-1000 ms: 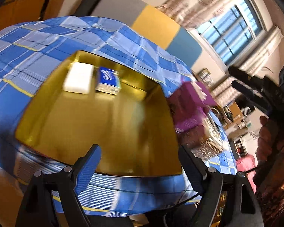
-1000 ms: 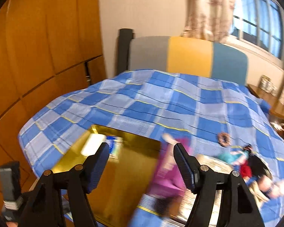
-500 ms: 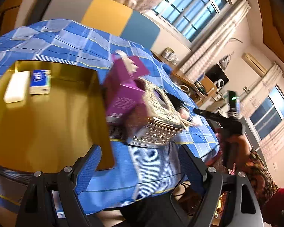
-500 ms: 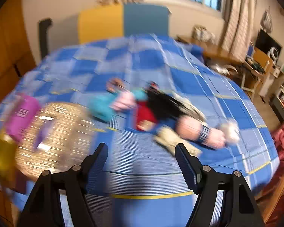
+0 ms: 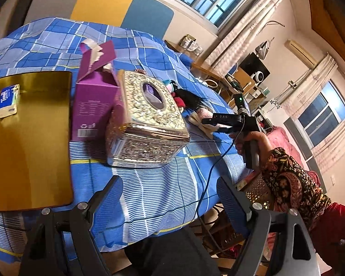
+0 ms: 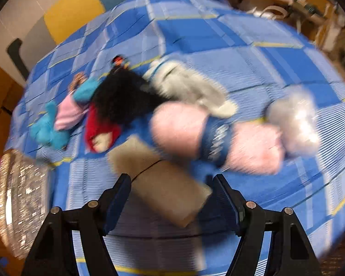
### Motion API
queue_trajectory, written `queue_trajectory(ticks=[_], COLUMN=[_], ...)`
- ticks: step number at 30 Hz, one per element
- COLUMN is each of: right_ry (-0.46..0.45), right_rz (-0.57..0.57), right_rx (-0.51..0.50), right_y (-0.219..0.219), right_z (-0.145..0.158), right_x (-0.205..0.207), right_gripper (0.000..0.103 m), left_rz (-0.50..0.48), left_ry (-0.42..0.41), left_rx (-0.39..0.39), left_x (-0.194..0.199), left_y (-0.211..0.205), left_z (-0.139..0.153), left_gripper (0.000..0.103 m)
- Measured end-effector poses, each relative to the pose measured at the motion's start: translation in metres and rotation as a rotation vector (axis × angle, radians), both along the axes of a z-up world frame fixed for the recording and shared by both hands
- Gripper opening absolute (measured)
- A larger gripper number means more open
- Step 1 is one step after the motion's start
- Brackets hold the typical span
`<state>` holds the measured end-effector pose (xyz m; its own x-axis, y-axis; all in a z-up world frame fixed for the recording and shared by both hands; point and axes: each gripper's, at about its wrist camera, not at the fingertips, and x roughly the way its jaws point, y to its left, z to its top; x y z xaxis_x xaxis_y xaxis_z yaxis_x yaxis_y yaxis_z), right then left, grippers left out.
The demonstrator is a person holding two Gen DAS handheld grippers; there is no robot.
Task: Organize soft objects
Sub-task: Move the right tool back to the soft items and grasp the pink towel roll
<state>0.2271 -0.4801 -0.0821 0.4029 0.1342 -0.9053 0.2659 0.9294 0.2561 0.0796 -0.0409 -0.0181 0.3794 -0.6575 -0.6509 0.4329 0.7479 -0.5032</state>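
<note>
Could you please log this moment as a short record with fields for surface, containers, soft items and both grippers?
surface: blue checked cloth
containers: gold tray at left; purple carton, flap open; ornate metal tissue box beside it
on tray: tissue pack
soft items: loose pile including pink plush, beige bow-shaped piece, black hair
left gripper: open, empty, above cloth edge
right gripper: open, straddling the beige piece

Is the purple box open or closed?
Open. The purple box has its top flap lifted up and torn, standing beside the shiny tissue box.
</note>
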Motion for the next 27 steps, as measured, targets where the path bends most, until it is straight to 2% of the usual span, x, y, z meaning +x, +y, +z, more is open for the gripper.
queue_trajectory(ticks=[2, 3, 4, 6, 8, 10, 14, 18, 22, 24, 26, 27], right_ry=[-0.018, -0.037, -0.072, -0.125, -0.182, -0.206, -0.123, -0.027, 0.085, 0.076, 0.06, 0.057], right_rz=[0.079, 0.117, 0.149, 0.174, 0.138, 0.099, 0.115, 0.227, 0.311, 0.315, 0.29, 0.262], right_rx=[0.12, 0.154, 0.145, 0.071, -0.03, -0.173, -0.342, -0.453, -0.48, -0.487, -0.477, -0.473], right_y=[0.016, 0.025, 0.033, 0.037, 0.027, 0.011, -0.007, -0.007, -0.011, -0.011, -0.011, -0.012], right_z=[0.003, 0.009, 0.02, 0.037, 0.054, 0.063, 0.051, 0.031, 0.003, -0.002, -0.004, -0.005], right_x=[-0.007, -0.012, -0.02, -0.029, -0.033, -0.03, -0.008, 0.01, 0.02, 0.019, 0.016, 0.014], right_gripper=[0.074, 0.074, 0.074, 0.074, 0.074, 0.075, 0.075, 0.074, 0.074, 0.074, 0.065, 0.063], left_rz=[-0.002, -0.006, -0.012, -0.024, -0.04, -0.057, -0.093, -0.113, -0.125, -0.13, -0.138, -0.146], left_ry=[0.001, 0.003, 0.007, 0.014, 0.023, 0.024, 0.017, 0.014, 0.017, 0.016, 0.021, 0.023], left_rx=[-0.003, -0.002, -0.003, -0.006, -0.003, 0.002, 0.018, 0.035, 0.047, 0.052, 0.05, 0.049], left_x=[0.002, 0.003, 0.004, 0.006, 0.008, 0.007, 0.004, 0.001, 0.002, 0.002, 0.004, 0.005], left_y=[-0.004, -0.007, -0.011, -0.019, -0.028, -0.037, -0.053, -0.065, -0.075, -0.079, -0.084, -0.088], left_z=[0.001, 0.001, 0.001, 0.0, -0.001, -0.001, 0.001, 0.005, 0.005, 0.005, 0.005, 0.005], left_gripper=[0.085, 0.085, 0.085, 0.085, 0.085, 0.085, 0.085, 0.085, 0.085, 0.085, 0.085, 0.085])
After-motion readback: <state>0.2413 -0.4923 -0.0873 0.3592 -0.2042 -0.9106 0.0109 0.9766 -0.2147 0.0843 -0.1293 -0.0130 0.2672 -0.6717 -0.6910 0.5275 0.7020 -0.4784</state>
